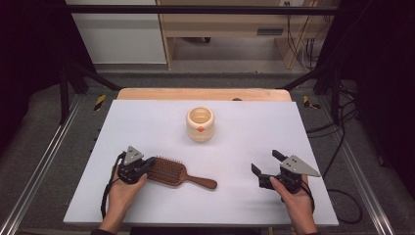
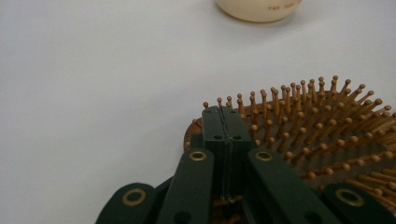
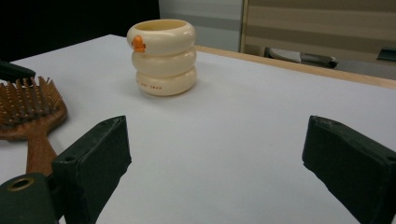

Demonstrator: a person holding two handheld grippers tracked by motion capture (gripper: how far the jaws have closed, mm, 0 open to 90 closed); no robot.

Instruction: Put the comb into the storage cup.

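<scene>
Nearest the front edge of the white table (image 1: 147, 210), the left gripper (image 1: 147, 165) sits right at the head end of the brown wooden paddle hairbrush (image 1: 171, 172), and its own view shows the two black jaws pressed flat together with nothing between them, their tips over the rim of the bristle pad. So this looks like a nudge or a press, not a pick. The brush lies bristles up near the front left of the table, its handle pointing toward the middle.

Over by the front right corner, the right gripper (image 1: 266, 164) rests low with its jaws standing wide apart, empty, facing across the table toward the brush handle.

To do this well, I'd say keep the closed left tips on the solid wooden rim rather than among the pins, which would flex and let the head skate sideways. Push along the brush's length so it doesn't pivot. If a lift is wanted, the open right gripper has the better line on the slim handle.

Farther back, near the middle toward the rear edge, the cream ringed cup with an orange mark (image 1: 200, 124) stands upright, well apart from both.
</scene>
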